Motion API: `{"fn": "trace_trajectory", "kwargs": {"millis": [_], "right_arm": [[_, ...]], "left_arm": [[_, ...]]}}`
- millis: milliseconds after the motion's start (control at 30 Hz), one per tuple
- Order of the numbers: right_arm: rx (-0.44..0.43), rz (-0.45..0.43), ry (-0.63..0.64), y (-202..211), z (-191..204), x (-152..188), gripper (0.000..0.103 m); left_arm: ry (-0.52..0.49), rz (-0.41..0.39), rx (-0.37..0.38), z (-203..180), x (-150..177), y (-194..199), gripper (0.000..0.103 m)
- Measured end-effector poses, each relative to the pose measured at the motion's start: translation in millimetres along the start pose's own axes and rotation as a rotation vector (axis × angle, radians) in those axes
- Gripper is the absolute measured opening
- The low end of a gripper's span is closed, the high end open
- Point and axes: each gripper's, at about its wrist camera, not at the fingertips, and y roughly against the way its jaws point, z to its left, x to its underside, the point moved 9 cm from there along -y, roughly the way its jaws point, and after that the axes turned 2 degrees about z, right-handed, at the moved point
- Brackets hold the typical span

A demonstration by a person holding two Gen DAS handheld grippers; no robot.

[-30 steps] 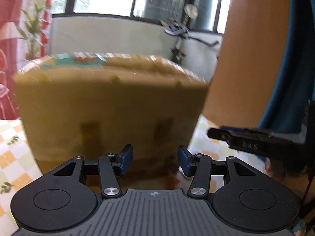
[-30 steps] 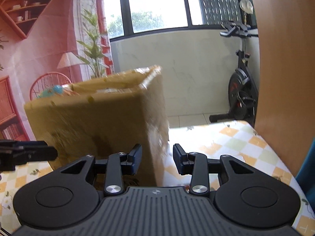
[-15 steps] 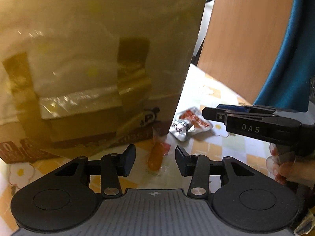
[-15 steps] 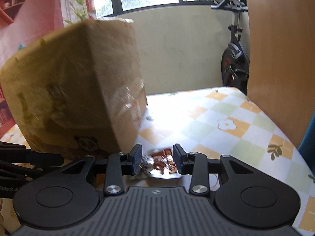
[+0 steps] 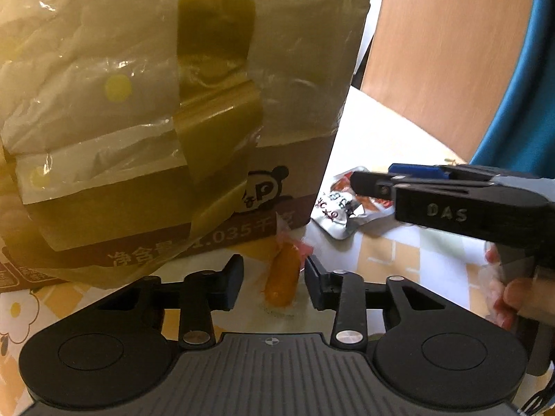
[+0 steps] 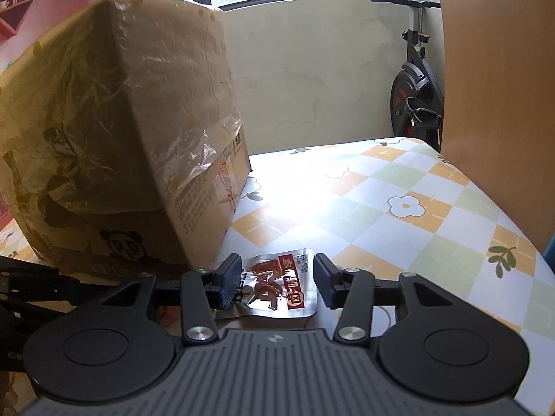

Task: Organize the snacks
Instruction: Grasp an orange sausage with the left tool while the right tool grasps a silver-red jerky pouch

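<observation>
An orange sausage snack (image 5: 282, 277) in clear wrap lies on the table in front of a large taped cardboard box (image 5: 166, 111). My left gripper (image 5: 274, 282) is open, its fingers either side of the sausage without closing on it. A silver and red snack packet (image 6: 277, 282) lies on the table beside the box's corner (image 6: 194, 208). My right gripper (image 6: 277, 282) is open, its fingers either side of that packet. The packet (image 5: 341, 208) and the right gripper (image 5: 367, 178) also show in the left wrist view.
The table (image 6: 399, 208) has a checked cloth with flowers. A wooden panel (image 6: 499, 86) stands at its right edge. An exercise bike (image 6: 416, 97) stands behind, near a low wall and windows.
Both grippers have come down from facing the box's upper side to table level. The sausage and the packet have come into view between the open fingers.
</observation>
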Motion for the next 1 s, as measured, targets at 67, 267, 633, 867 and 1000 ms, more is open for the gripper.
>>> {"fn": "trace_trajectory", "kwargs": {"millis": [67,267,633,867,1000], "right_arm": [[0.001,0.006,0.008,-4,1,0,0.057],[0.023,0.051,0.049,-20,3,3,0.067],[0.029,0.111,0.130,-36,12,10,0.085],[0.021,0.102,0.138,-39,11,12,0.074],[0.015,0.103,0.104,-34,9,11,0.064]], "left_arm": [[-0.030,-0.008,-0.013,-3,-1,2,0.019],[0.000,-0.011,-0.011,0,5,6,0.019],[0.063,-0.014,0.009,11,16,9,0.019],[0.075,-0.012,0.005,14,19,10,0.019],[0.076,-0.008,0.000,19,22,15,0.019]]}}
